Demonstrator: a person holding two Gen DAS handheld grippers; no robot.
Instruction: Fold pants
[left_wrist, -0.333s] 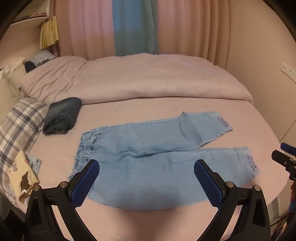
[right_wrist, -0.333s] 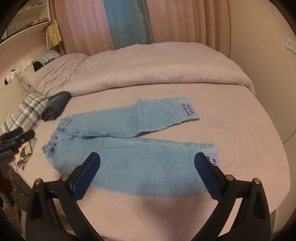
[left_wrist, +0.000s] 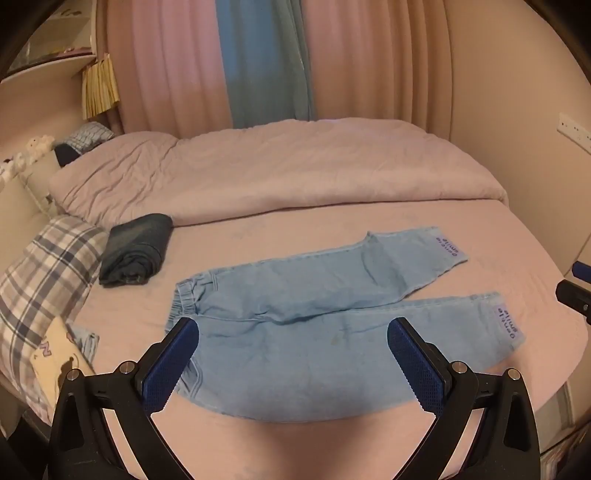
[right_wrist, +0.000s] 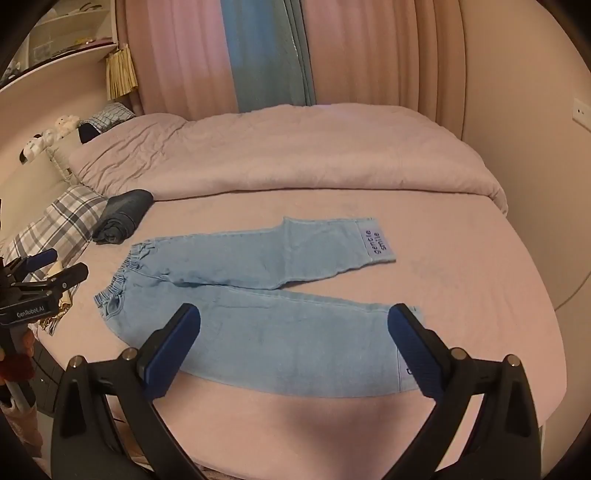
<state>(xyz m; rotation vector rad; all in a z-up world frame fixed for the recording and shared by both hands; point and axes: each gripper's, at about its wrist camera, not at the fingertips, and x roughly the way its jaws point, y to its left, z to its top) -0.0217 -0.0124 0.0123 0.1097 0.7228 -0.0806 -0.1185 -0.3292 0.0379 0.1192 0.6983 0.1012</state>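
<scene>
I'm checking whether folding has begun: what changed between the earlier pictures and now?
Nothing visibly changed. The light blue denim pants lie flat and unfolded on the pink bed sheet, legs spread apart, with the rolled dark denim garment beside the waistband. The left gripper and right gripper hover open, holding nothing.

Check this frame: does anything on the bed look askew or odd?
The light blue pants lie flat, but the far leg splays away from the near leg. A faint brownish spot marks the near leg.
</scene>
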